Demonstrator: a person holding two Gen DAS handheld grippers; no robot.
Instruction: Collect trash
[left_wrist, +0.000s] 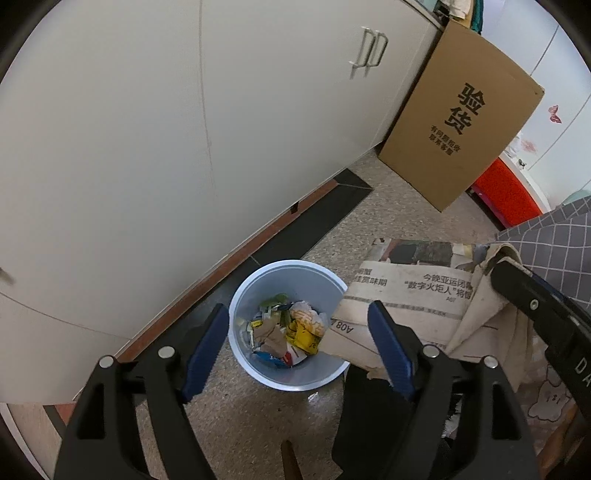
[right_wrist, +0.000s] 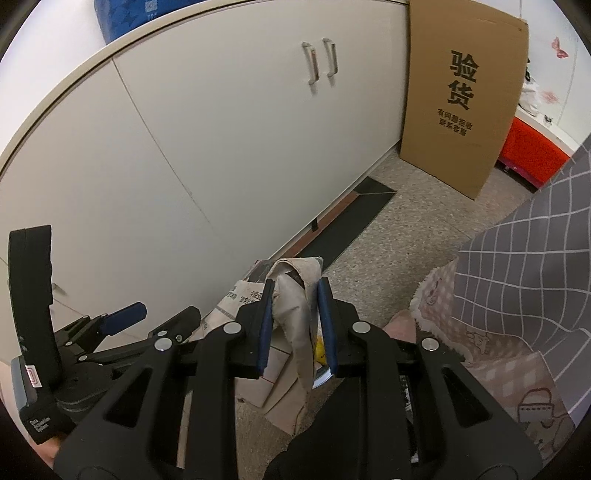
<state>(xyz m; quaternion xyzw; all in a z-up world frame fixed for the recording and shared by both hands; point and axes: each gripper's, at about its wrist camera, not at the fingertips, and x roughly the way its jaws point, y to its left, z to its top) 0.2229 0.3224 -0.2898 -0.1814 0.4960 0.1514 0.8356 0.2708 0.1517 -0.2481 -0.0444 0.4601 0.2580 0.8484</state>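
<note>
Two white cabinet doors (left_wrist: 147, 147) fill the upper left of my left view, with a cardboard box (left_wrist: 458, 122) leaning at the upper right. Lower centre sits the pale blue bin (left_wrist: 288, 373) on the speckled floor (left_wrist: 251, 417), already holding wrappers (left_wrist: 291, 332). A folded newspaper (left_wrist: 410, 295) hangs just right of the bin, its lower corner over the rim. My left gripper (left_wrist: 299, 347) stands wide, nothing between its blue pads; the right pad sits in front of the paper, and I cannot tell whether it touches. In my right view, the right gripper (right_wrist: 295, 328) at centre is narrow, pinching the newspaper's (right_wrist: 291, 314) crumpled fold.
</note>
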